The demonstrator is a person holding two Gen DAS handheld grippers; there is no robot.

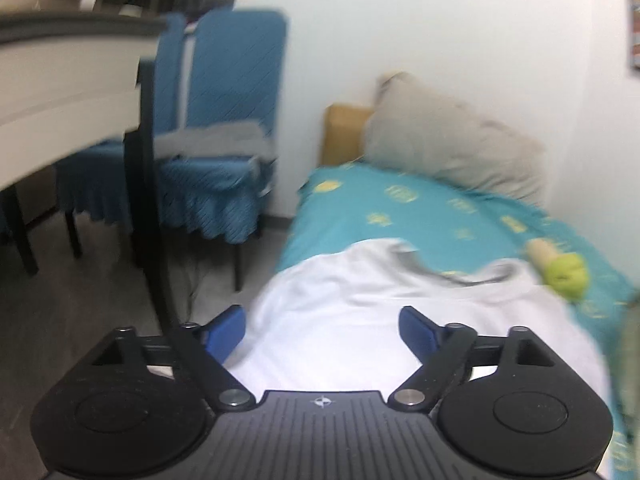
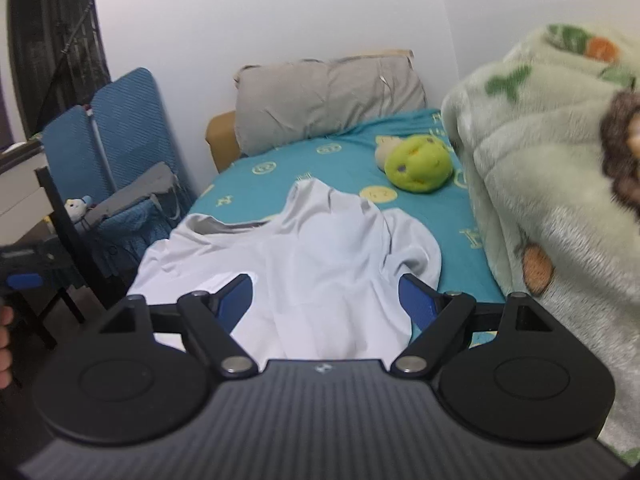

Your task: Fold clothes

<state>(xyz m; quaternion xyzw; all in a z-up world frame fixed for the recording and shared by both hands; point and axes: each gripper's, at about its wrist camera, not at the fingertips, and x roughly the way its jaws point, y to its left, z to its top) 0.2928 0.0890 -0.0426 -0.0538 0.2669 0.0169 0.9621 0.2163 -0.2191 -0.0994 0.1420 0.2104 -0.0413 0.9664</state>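
Observation:
A white shirt [image 2: 312, 248] lies spread and rumpled on the teal bedsheet [image 2: 256, 184], its grey-lined collar toward the left. My right gripper [image 2: 326, 300] hovers open above the shirt's near part, blue pads wide apart and holding nothing. In the left wrist view the same white shirt [image 1: 340, 320] covers the near end of the bedsheet [image 1: 400, 208], and my left gripper [image 1: 322, 334] hangs open over it with nothing between the fingers. The left gripper also shows at the far left edge of the right wrist view, where a hand [image 2: 5, 344] grips it.
A grey pillow [image 2: 328, 96] leans at the head of the bed. A green plush toy [image 2: 420, 164] lies beyond the shirt. A thick patterned blanket [image 2: 552, 200] is heaped on the right. Blue-covered chairs [image 1: 224, 120] and a white table [image 1: 60, 80] stand left of the bed.

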